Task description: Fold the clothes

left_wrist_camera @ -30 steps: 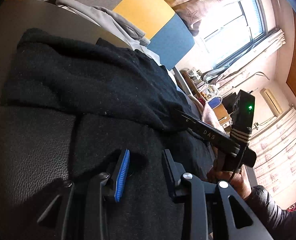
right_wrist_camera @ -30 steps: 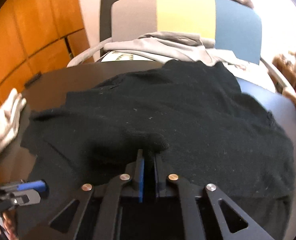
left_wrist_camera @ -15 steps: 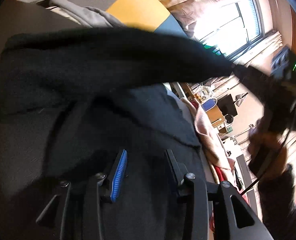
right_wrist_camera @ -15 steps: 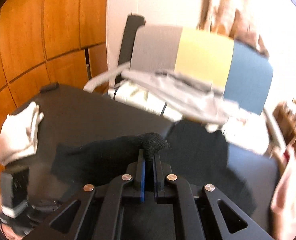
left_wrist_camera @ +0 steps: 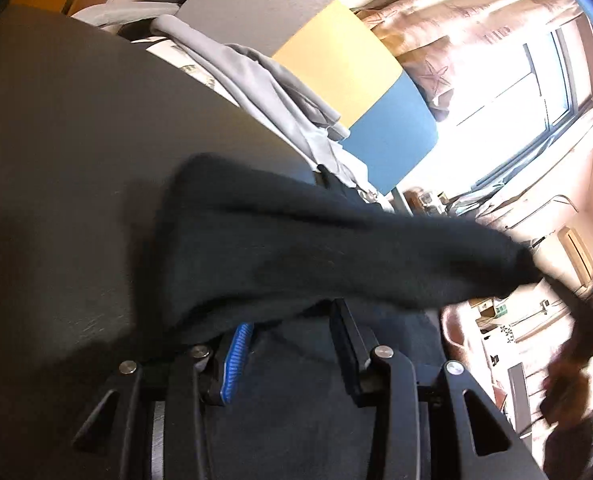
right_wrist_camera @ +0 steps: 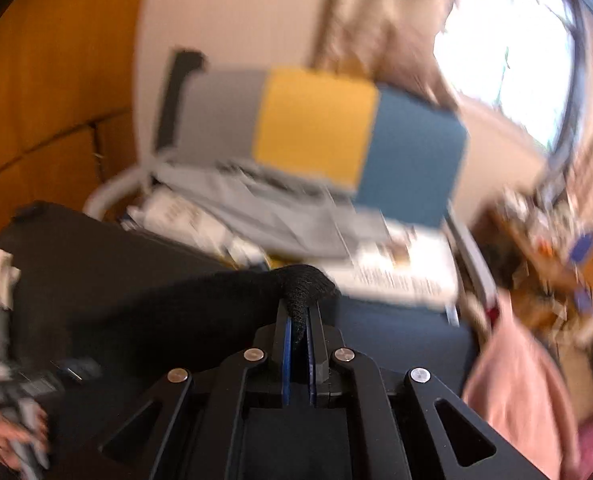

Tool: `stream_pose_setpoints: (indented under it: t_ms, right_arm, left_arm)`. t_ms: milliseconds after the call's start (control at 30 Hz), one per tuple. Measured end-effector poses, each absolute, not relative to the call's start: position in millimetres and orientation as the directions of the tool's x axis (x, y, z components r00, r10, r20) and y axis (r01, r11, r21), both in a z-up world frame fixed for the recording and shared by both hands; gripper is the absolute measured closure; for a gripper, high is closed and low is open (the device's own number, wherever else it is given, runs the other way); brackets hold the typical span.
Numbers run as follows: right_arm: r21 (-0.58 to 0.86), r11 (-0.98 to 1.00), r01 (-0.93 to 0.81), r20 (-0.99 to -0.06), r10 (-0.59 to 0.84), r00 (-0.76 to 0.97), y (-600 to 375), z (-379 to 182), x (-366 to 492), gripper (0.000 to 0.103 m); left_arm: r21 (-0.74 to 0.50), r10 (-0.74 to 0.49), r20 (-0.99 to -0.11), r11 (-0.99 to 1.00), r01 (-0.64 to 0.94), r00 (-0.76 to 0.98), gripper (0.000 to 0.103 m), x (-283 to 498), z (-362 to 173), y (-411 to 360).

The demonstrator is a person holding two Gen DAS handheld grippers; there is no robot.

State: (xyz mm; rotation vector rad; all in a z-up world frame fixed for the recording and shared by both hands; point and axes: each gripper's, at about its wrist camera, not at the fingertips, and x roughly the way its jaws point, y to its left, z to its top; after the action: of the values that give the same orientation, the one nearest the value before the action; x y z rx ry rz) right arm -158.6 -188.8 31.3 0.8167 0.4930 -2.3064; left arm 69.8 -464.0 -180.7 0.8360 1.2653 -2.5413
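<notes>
The black knit garment (right_wrist_camera: pixel 200 312) is soft and limp, sagging toward the surface (left_wrist_camera: pixel 76 140); the right hand-held gripper (right_wrist_camera: pixel 301 316) clenches its bunched edge, the left hand-held gripper (left_wrist_camera: pixel 292 332) gapes beneath it, released.

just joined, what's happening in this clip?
A person is folding a black knit garment on a dark table, with a handheld tool in each hand. The right tool is shut on a bunched edge of the fabric and holds it above the table. The left tool is open, with fabric draped across its tips.
</notes>
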Motion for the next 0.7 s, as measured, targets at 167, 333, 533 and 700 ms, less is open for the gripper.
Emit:
stream_pose_setpoints:
  t_ms: [167,333,533,700]
  right_arm:
    - [0.001,-0.825,0.565,-0.794,-0.344,-0.501,-131,-56,-197,0.097]
    - [0.101,-0.877,0.47,-0.836,-0.331,-0.437,-92,-102,-211,0.097]
    - [0.128,-0.87,0.476,-0.832,-0.356,-0.426,-84,-110,-206,0.097]
    - [0.149,-0.871,0.469,-0.827,-0.369,-0.423,-88,-118,-207,0.096]
  left_arm:
    - [-0.653,0.106,-0.576,-0.655,0.379,-0.811,0.064,86,-188,-457]
    - [-0.649,0.148,-0.579,-0.679,0.343,-0.801,0.064,103,-179,-461]
    - [-0.473,-0.008,-0.608,-0.8,0.37,-0.794,0.063,112,-134,-485]
    - [-0.068,-0.14,-0.699,-0.963,0.26,-0.701,0.062,74,-116,-474]
